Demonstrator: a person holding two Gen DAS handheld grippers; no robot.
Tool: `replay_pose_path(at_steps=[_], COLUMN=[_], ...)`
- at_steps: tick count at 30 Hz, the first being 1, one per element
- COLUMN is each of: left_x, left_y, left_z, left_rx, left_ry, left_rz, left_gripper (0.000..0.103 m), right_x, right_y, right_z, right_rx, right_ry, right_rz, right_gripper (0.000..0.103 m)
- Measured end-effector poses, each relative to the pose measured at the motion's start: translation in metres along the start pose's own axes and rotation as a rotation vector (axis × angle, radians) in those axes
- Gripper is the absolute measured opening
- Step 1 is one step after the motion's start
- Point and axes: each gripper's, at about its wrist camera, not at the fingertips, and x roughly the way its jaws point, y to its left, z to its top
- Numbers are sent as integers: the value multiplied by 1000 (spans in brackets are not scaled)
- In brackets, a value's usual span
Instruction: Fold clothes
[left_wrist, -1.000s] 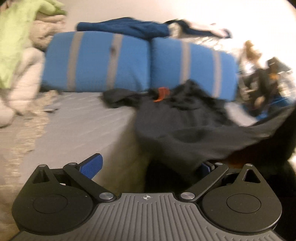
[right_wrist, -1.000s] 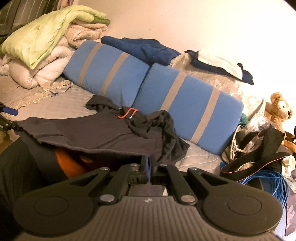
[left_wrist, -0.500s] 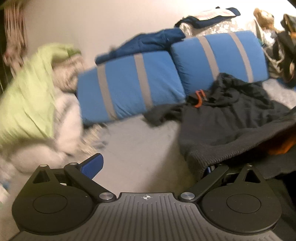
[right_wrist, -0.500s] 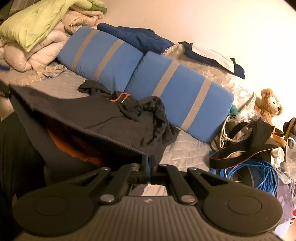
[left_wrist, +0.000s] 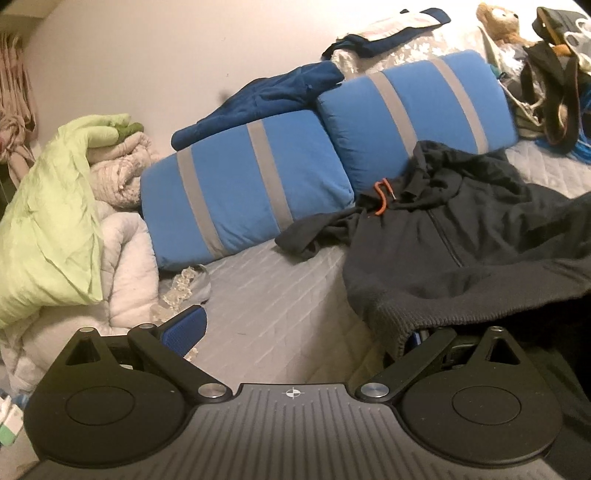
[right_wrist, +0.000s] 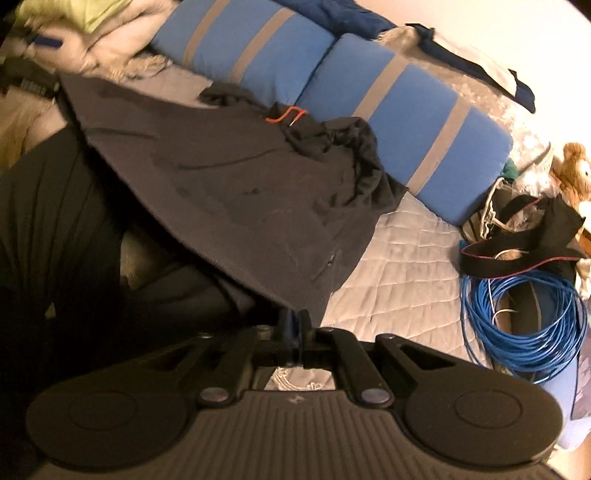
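— Up went the bottom edge of the black hoodie in that last second. It had hung low and level, and then it slanted and pulled tight, so its zip front showed.

— Who was holding it?

— My right gripper was. Its two fingers were pinched together on the edge. My left gripper was spread wide and pinched nothing. The edge just lay over one of its fingers.

— Where was the hoodie?

— Its top lay on the bed, up against the blue pillows. Its bottom hung in the air by me. I think it was getting pulled flat, ready for a fold. No fold showed yet.

— How many things did you count?

— One hoodie with one orange cord. Two pillows. One teddy bear. One coil of blue cable. And two grippers, both mine.
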Motion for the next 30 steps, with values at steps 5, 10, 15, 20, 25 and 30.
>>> replay_pose_path(at_steps=[5, 10, 15, 20, 25, 30], left_x=[0, 0, 0, 1, 0, -1], left_y=[0, 1, 1, 2, 2, 1], left_z=[-1, -1, 0, -1, -1, -1], left_rx=[-8, -14, -17, -20, -18, -13], left_ry=[-1, 2, 5, 6, 9, 9], left_rz=[-11, -17, -21, -23, -24, -26], left_gripper=[102, 102, 102, 102, 102, 102], right_x=[7, 13, 13, 13, 19, 22], right_y=[15, 28, 32, 38, 41, 32], right_z=[-5, -8, -8, -7, -6, 1], right_rx=[-70, -163, -218, -238, -265, -250], right_ry=[12, 22, 19, -25, -40, -36], right_rz=[-18, -30, -35, -90, -158, -182], right_gripper=[32, 39, 40, 48, 57, 56])
